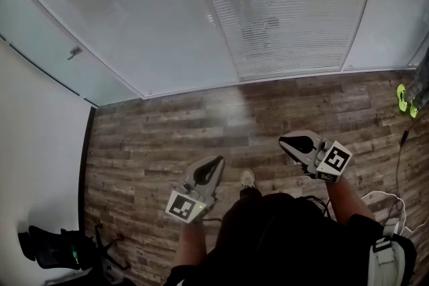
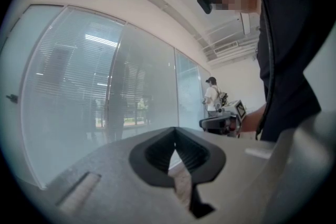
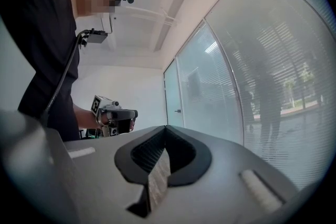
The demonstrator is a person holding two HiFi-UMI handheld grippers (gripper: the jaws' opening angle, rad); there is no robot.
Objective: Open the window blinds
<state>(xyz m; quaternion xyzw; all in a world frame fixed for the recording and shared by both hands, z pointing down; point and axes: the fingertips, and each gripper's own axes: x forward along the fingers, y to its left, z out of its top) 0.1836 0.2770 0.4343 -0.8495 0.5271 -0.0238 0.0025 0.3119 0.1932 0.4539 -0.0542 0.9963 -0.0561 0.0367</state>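
The window blinds (image 1: 288, 17) hang lowered behind a glass wall across the top of the head view, with their slats turned closed. They also show in the left gripper view as the blinds (image 2: 79, 92) and in the right gripper view as the blinds (image 3: 273, 76). My left gripper (image 1: 213, 161) (image 2: 175, 134) is held level over the wood floor, shut and empty, well short of the glass. My right gripper (image 1: 287, 141) (image 3: 166, 131) is beside it, also shut with nothing in it. No cord or wand for the blinds is visible.
A wood plank floor (image 1: 167, 137) lies between me and the glass. A glass door with a handle (image 1: 74, 51) is at the left, by a white wall. Green shoes (image 1: 405, 98) and cables (image 1: 389, 201) lie at the right, a chair base (image 1: 60, 248) at bottom left. Another person (image 2: 212, 96) stands far along the glass.
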